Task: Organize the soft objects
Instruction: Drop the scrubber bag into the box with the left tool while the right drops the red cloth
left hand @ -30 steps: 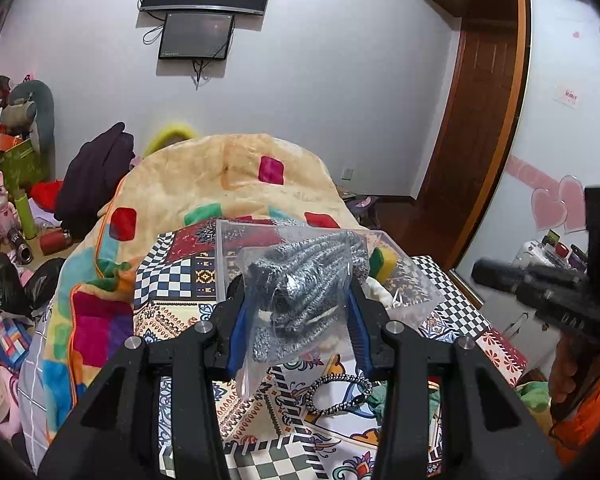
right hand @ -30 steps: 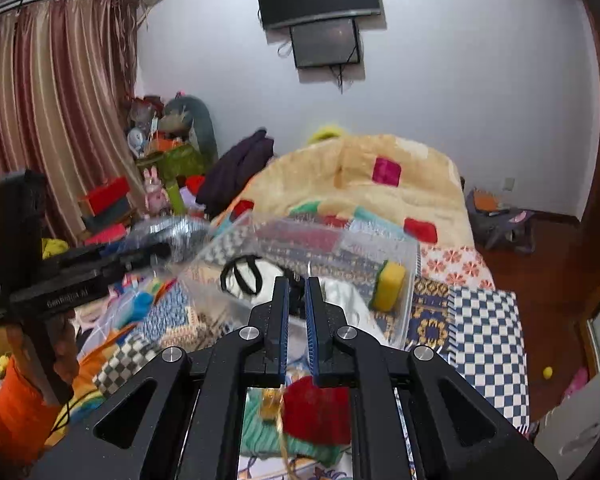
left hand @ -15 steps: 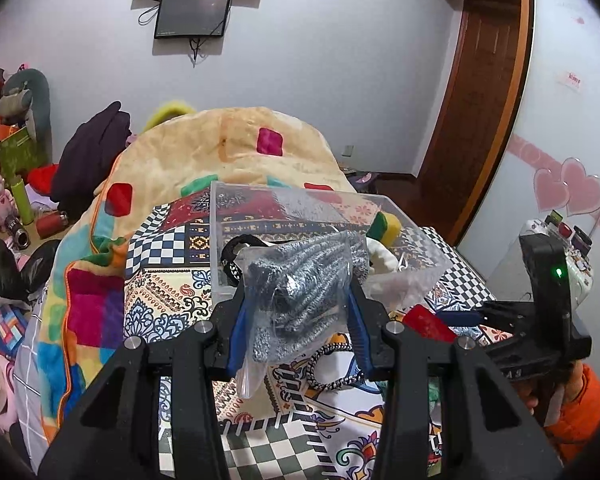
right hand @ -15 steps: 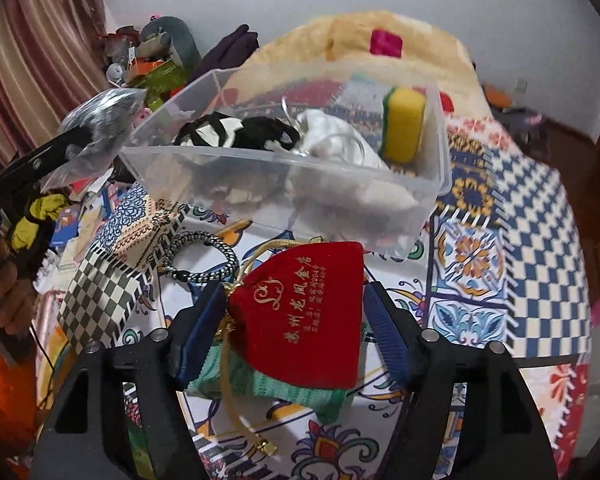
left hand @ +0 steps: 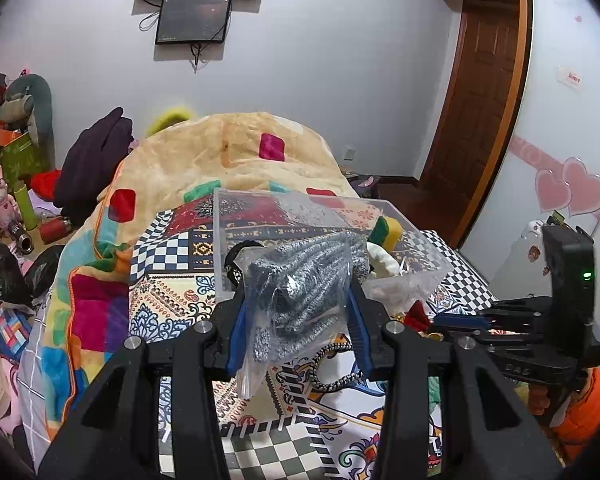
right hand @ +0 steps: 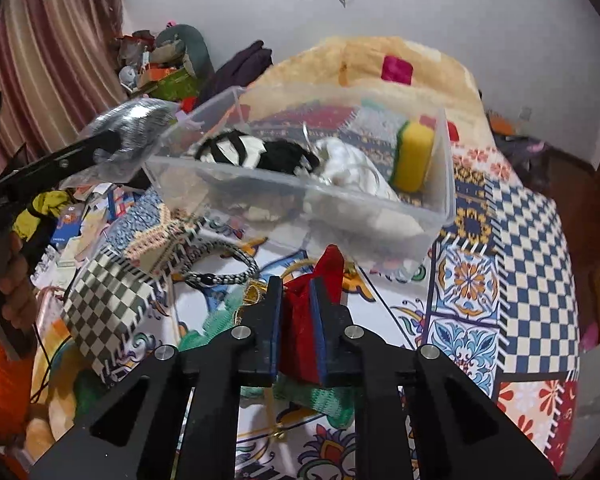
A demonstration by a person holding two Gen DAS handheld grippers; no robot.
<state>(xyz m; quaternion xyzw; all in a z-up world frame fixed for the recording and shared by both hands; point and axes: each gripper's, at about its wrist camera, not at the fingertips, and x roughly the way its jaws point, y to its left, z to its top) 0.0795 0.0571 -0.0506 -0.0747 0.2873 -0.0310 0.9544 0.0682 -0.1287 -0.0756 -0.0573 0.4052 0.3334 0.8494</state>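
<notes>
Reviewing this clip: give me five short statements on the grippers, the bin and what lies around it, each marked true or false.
1. The left gripper is clamped on a bagged grey knit item. True.
2. The right gripper is open and holds nothing. False: it is shut on a red pouch.
3. A yellow-green sponge sits inside the clear plastic bin. True.
4. The braided cord loop lies inside the bin. False: it lies on the patterned bedspread in front.
5. The bin is lidded. False: it is open-topped.
</notes>
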